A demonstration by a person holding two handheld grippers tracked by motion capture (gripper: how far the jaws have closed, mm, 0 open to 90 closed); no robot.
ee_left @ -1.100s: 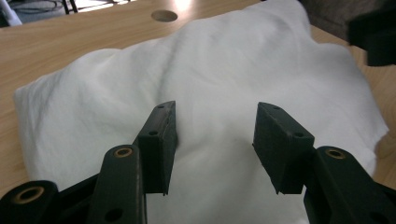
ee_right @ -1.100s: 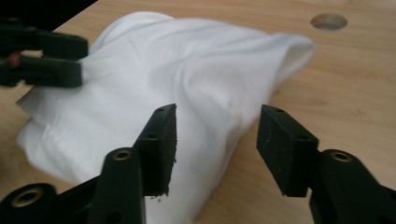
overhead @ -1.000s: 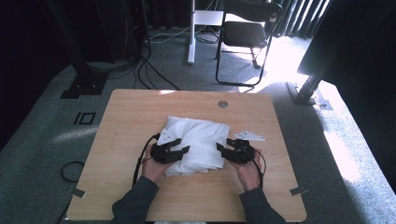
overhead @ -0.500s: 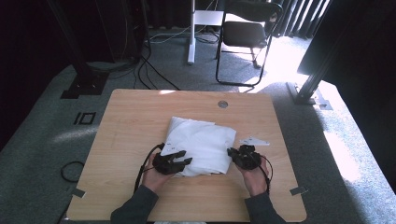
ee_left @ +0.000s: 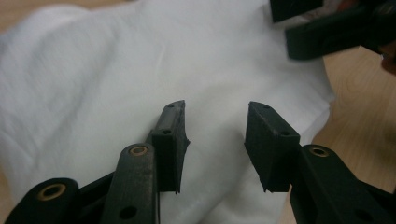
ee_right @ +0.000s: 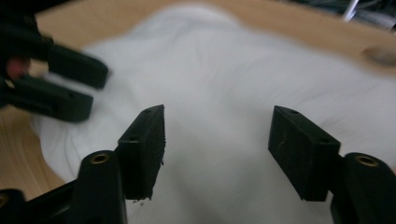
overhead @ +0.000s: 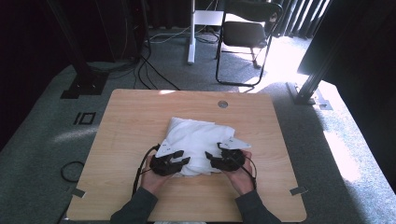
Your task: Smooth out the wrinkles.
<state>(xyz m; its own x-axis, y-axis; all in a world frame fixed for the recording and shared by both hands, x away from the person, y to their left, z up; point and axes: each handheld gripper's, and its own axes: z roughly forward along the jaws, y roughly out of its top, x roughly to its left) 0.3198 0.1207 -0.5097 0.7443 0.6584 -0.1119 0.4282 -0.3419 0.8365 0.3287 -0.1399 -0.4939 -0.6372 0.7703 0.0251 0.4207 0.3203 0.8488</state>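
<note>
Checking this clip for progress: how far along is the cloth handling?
Done: the white cloth lies bunched, roughly folded, mid-table. In hand: both tools sit at its near edge, the left tool and right tool open over the fabric, gripping nothing; both have just been opening. Left: the cloth looks lumpy, so neat folding likely remains.

Overhead view; two close views sharing cloth (overhead: 196,142)
</note>
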